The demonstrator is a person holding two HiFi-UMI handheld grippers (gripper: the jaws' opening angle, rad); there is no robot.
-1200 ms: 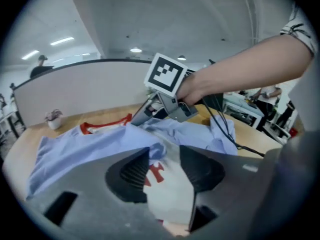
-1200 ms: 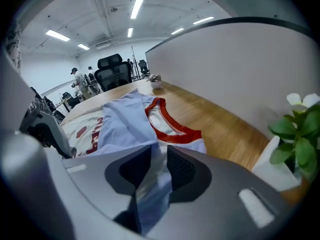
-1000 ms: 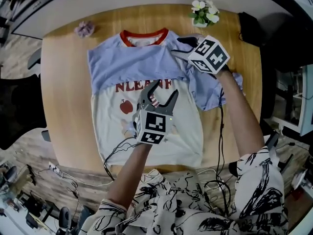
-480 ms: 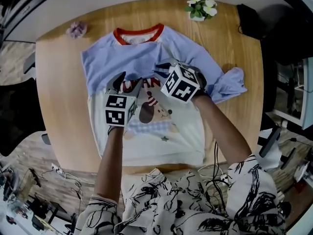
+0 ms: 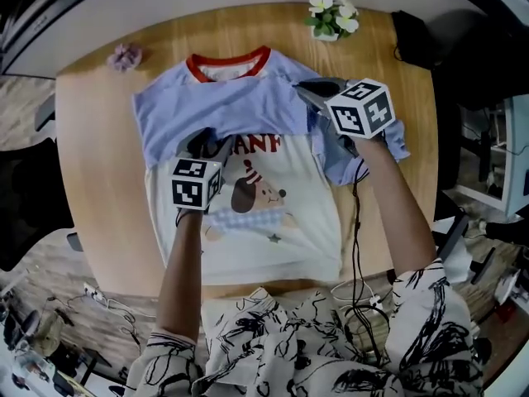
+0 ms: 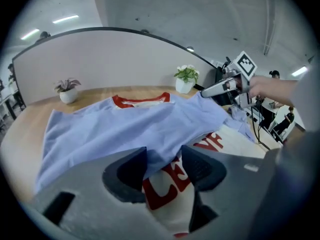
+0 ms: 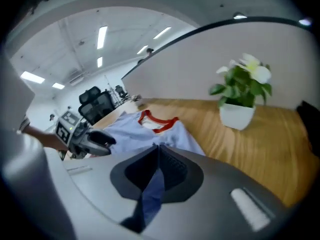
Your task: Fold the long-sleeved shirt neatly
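The long-sleeved shirt (image 5: 264, 213) lies flat on the round wooden table (image 5: 99, 222), white body, blue sleeves, red collar (image 5: 227, 63). One blue sleeve (image 5: 223, 110) is folded across the chest. My left gripper (image 5: 205, 145) (image 6: 164, 159) rests low at that sleeve's lower edge. Its jaws have just been closing and stand apart, with the blue edge and the red lettering loose between them. My right gripper (image 5: 302, 88) (image 7: 157, 151) is at the right shoulder. Its jaws have just been closing and pinch blue cloth of the other sleeve (image 5: 364, 151), which hangs bunched beside the body.
A white-flowered pot plant (image 5: 329, 16) stands at the table's far edge, and a small purple plant (image 5: 124, 55) at the far left. A black object (image 5: 413, 40) sits at the far right edge. Cables (image 5: 357, 246) trail along the right arm to the front edge.
My left gripper moved from the shirt's middle to the left, onto the folded sleeve's edge. My right gripper swung to the chest, then back to the right shoulder, and shut on sleeve cloth.
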